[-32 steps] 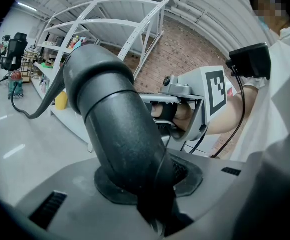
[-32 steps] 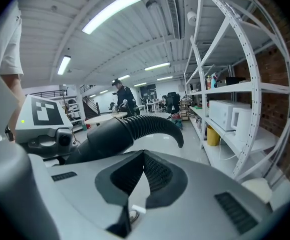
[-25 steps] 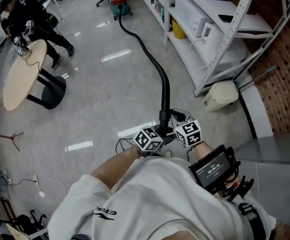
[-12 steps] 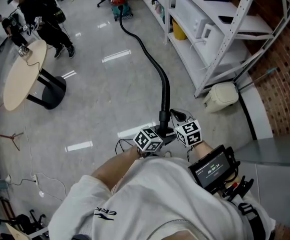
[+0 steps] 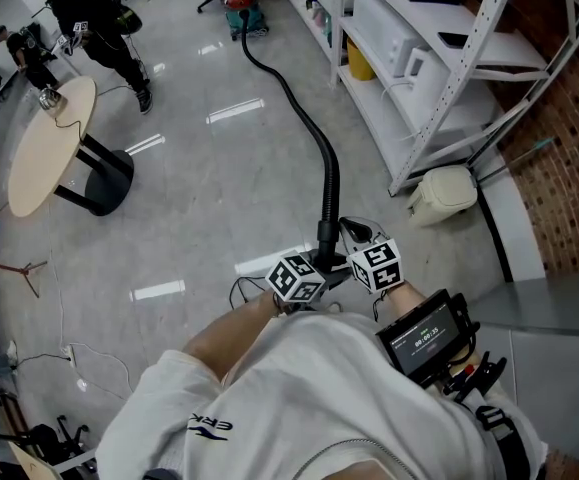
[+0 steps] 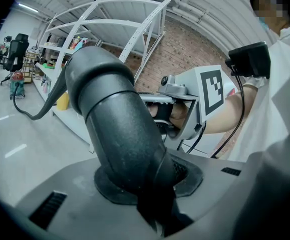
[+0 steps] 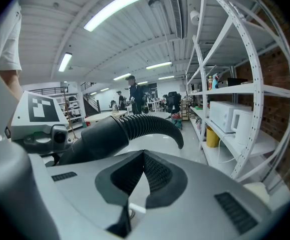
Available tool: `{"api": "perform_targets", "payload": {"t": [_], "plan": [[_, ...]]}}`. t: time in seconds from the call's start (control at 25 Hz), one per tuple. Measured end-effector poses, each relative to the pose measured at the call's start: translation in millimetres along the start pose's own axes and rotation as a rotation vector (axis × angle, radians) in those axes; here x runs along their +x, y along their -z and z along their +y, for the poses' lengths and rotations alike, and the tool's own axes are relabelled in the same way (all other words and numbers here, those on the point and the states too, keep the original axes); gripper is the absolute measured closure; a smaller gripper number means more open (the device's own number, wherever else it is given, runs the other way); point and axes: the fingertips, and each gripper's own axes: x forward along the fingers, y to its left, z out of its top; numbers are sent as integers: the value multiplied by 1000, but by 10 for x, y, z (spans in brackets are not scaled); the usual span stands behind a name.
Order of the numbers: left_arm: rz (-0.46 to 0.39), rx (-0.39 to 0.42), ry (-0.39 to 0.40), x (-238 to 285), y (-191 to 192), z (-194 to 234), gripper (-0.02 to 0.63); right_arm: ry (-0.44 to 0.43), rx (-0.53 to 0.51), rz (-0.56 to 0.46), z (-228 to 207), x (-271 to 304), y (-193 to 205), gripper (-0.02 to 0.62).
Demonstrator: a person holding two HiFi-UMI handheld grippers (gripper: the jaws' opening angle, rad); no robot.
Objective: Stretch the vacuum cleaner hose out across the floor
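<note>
The left gripper has its jaws partly closed around the smooth dark cuff at the near end of the vacuum cleaner hose, with the pads pressed against the cuff on either side. The cuff rises out of the jaws and leans up and to the left in the left gripper view. From there the ribbed hose arches up, comes down to the grey floor and runs across it in a long, gently curving line to the vacuum cleaner far up the aisle.

The right gripper is fully closed with nothing in it, its ridged pads meeting at the tips. It sits just to the right of the cuff. It seems only to lie alongside the cuff, but no view makes clear whether they touch.

In the head view the two marker cubes sit side by side, nearly touching, low in front of the person's white shirt. Both grippers point forward along the aisle and tip a little downward. The bare left forearm reaches in from the lower left. The right wrist carries a small lit screen. White shelving lines the right side of the aisle.
</note>
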Motion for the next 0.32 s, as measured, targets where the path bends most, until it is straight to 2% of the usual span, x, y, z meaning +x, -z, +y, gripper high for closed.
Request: {"api": "perform_targets", "payload": {"t": [0.32], "plan": [[-4,1,-4,-4,-9,4,495,2,-5,0,-6,-7,-6,594]]}}
